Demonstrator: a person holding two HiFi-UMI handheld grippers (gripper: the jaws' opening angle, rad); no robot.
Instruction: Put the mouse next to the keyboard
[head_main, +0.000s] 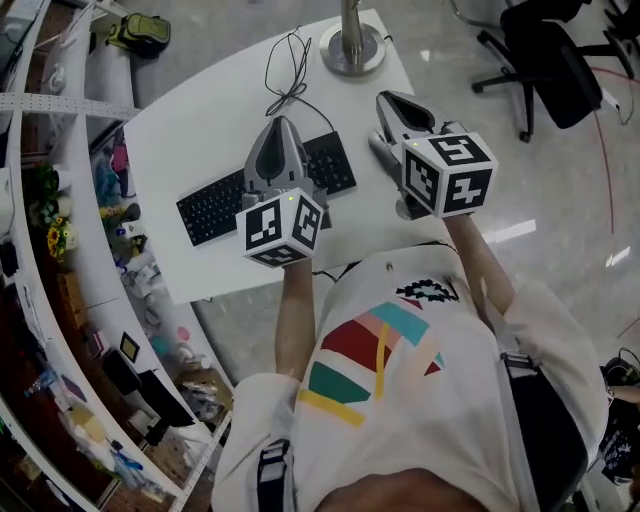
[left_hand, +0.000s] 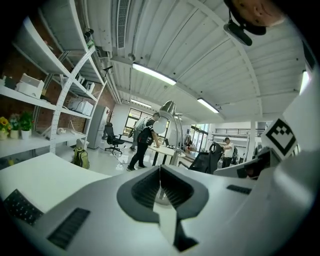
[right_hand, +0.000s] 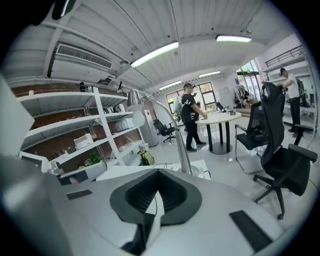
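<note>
A black keyboard (head_main: 212, 206) lies on the white table (head_main: 200, 120), its corner also showing in the left gripper view (left_hand: 19, 207). My left gripper (head_main: 282, 121) hovers over the keyboard's right half, jaws shut and empty (left_hand: 160, 169). My right gripper (head_main: 386, 98) is held to the right of the keyboard, jaws shut with nothing between them (right_hand: 157, 172). Both point toward the table's far edge. No mouse shows plainly; a small dark shape (head_main: 404, 211) peeks from under the right gripper's marker cube, and I cannot tell what it is.
A lamp's round base (head_main: 352, 48) stands at the far table edge, with a black cable (head_main: 288, 76) looped beside it. Cluttered shelves (head_main: 60, 250) run along the left. An office chair (head_main: 545, 60) sits far right, a backpack (head_main: 140, 32) on the floor beyond the table.
</note>
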